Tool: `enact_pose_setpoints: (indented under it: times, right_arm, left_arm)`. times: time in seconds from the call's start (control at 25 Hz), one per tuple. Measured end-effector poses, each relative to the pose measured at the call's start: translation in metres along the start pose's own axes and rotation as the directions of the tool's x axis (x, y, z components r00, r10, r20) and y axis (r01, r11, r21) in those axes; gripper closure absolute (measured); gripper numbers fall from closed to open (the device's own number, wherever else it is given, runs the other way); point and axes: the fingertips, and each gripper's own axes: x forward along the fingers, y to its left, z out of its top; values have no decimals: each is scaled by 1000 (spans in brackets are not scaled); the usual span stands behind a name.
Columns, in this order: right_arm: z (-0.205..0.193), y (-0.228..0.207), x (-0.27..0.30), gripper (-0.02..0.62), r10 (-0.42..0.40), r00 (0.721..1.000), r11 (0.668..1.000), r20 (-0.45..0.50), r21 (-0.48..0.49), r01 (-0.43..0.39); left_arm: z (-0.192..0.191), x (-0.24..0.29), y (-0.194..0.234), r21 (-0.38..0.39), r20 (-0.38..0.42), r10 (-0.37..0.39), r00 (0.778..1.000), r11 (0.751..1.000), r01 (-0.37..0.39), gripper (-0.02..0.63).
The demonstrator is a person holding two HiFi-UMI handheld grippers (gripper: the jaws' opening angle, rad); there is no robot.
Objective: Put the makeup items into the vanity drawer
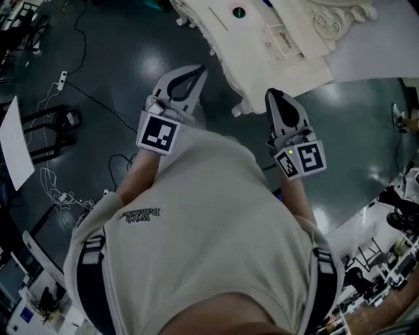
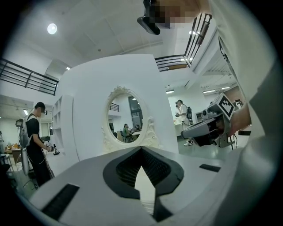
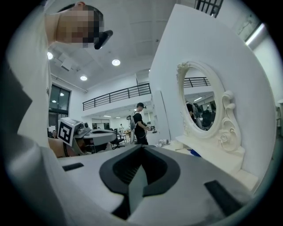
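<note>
The left gripper (image 1: 194,73) and right gripper (image 1: 274,95) are being held closed and empty near the vanity (image 1: 281,40); apparently nothing is being put away yet.

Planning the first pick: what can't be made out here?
Vanity drawer: none shows; the white carved vanity is cut by the head view's top edge.
Makeup items: only small shapes on its top, like a green dot, too small to name.
Floor near the feet: hidden by the person's beige shirt.
</note>
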Motion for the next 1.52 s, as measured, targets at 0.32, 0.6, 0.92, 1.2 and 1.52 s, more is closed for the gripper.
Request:
enact_pose_setpoints:
  times: [0.32, 0.6, 0.92, 1.2, 1.52]
  right_arm:
    - [6, -26, 59, 592, -28, 999, 999, -35, 26, 29]
    - [16, -42, 119, 592, -51, 997, 998, -64, 37, 53]
    - [37, -55, 198, 592, -93, 993, 995, -68, 22, 95]
    - [59, -63, 264, 592, -122, 991, 992, -57, -11, 122]
    - [78, -73, 294, 592, -130, 990, 990, -51, -57, 127]
  left_arm:
    - [-13, 37, 55, -32, -24, -32, 999, 999, 31, 592]
    - [-22, 71, 113, -54, -34, -65, 997, 997, 63, 592]
    - [-28, 97, 190, -67, -15, -98, 995, 993, 97, 592]
    - [-34, 117, 251, -65, 2, -128, 992, 990, 127, 592]
    - [-27, 138, 283, -48, 37, -127, 991, 990, 129, 592]
